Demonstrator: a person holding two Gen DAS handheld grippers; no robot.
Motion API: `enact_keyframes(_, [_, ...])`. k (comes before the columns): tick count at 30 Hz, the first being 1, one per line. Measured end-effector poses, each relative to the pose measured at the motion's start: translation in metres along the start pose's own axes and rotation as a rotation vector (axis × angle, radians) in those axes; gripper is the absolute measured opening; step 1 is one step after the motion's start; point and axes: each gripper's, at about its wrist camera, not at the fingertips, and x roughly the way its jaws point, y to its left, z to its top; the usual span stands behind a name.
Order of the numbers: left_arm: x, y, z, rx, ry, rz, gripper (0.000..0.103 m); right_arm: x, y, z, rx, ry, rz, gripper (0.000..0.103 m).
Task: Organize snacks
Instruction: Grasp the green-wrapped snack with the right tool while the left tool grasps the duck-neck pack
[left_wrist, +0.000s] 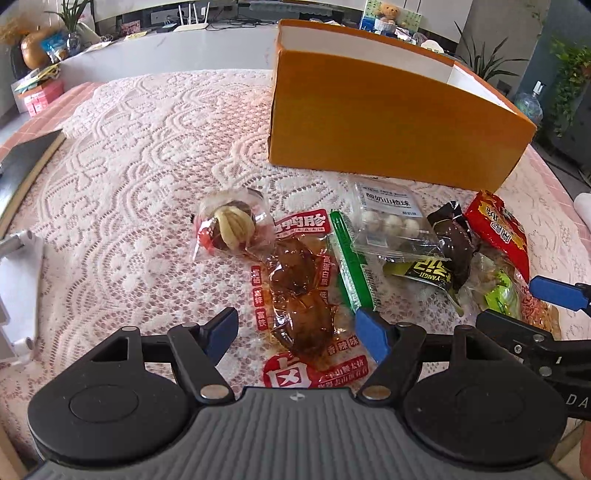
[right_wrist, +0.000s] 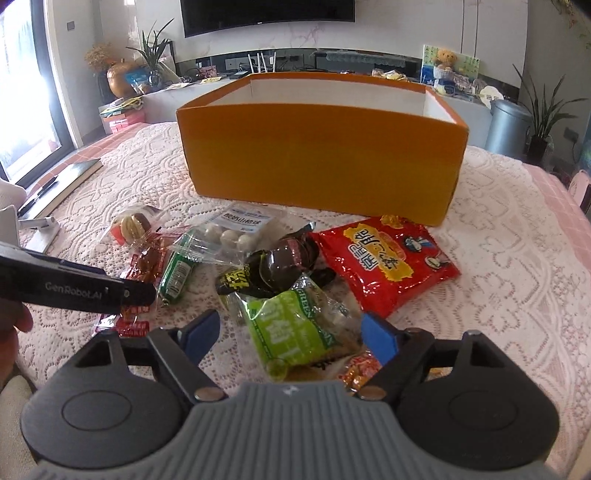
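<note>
Meanwhile, both grippers, left gripper (left_wrist: 297, 334) and right gripper (right_wrist: 291, 338), hover with fingers spread over snack packets, bound for the orange box (right_wrist: 321, 162) at upper centre.

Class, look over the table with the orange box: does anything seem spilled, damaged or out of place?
Nothing looks spilled or torn. The snack packets lie in a loose overlapping heap on the lace cloth before the orange box, none seen inside it.
</note>
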Motion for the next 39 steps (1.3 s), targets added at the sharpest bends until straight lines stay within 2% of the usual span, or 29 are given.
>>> enact_keyframes(3, [0.004,0.0,-0.001,-0.012,-0.002,-0.023,0.087,0.007,0.0,0.001,0.002,0.002,0.006,0.082])
enact_keyframes(8, [0.007,-0.007,-0.003,0.028,-0.024,-0.007,0.091,0.016,0.002,-0.001,-0.012,0.009,0.006,0.082])
enact_keyframes(13, [0.01,-0.021,-0.008,0.139,-0.047,0.054,0.092,0.024,0.007,-0.006,-0.055,0.002,-0.006,0.081])
enact_keyframes(15, [0.009,-0.019,-0.008,0.124,-0.052,0.048,0.091,0.026,0.008,-0.007,-0.07,0.001,-0.017,0.074])
enact_keyframes(20, [0.007,-0.018,-0.008,0.123,-0.057,0.047,0.084,0.024,0.007,-0.009,-0.065,-0.007,-0.02,0.067])
enact_keyframes(21, [0.007,-0.017,-0.008,0.121,-0.06,0.047,0.077,0.024,0.007,-0.009,-0.068,-0.008,-0.021,0.066])
enact_keyframes(22, [0.004,-0.018,-0.008,0.126,-0.071,0.038,0.063,0.024,0.008,-0.009,-0.073,-0.009,-0.024,0.066])
enact_keyframes(25, [0.0,-0.021,-0.01,0.146,-0.075,0.043,0.059,0.022,0.01,-0.01,-0.088,-0.011,-0.035,0.062])
enact_keyframes(29, [-0.006,-0.018,-0.01,0.116,-0.083,0.04,0.055,0.017,0.009,-0.009,-0.084,-0.013,-0.039,0.05])
enact_keyframes(32, [-0.02,-0.019,-0.01,0.116,-0.121,0.032,0.044,0.012,0.007,-0.009,-0.073,-0.018,-0.034,0.047])
enact_keyframes(33, [-0.025,-0.02,-0.01,0.125,-0.134,0.026,0.016,0.01,0.008,-0.01,-0.079,-0.023,-0.039,0.046])
enact_keyframes(34, [-0.029,-0.021,-0.01,0.129,-0.139,0.002,0.002,0.007,0.009,-0.01,-0.084,-0.029,-0.045,0.046])
enact_keyframes(36, [-0.032,-0.022,-0.008,0.115,-0.12,0.0,0.0,0.002,0.011,-0.01,-0.089,-0.04,-0.048,0.046])
enact_keyframes(39, [-0.033,-0.019,-0.009,0.1,-0.101,0.06,0.0,-0.005,0.012,-0.01,-0.094,-0.052,-0.046,0.046])
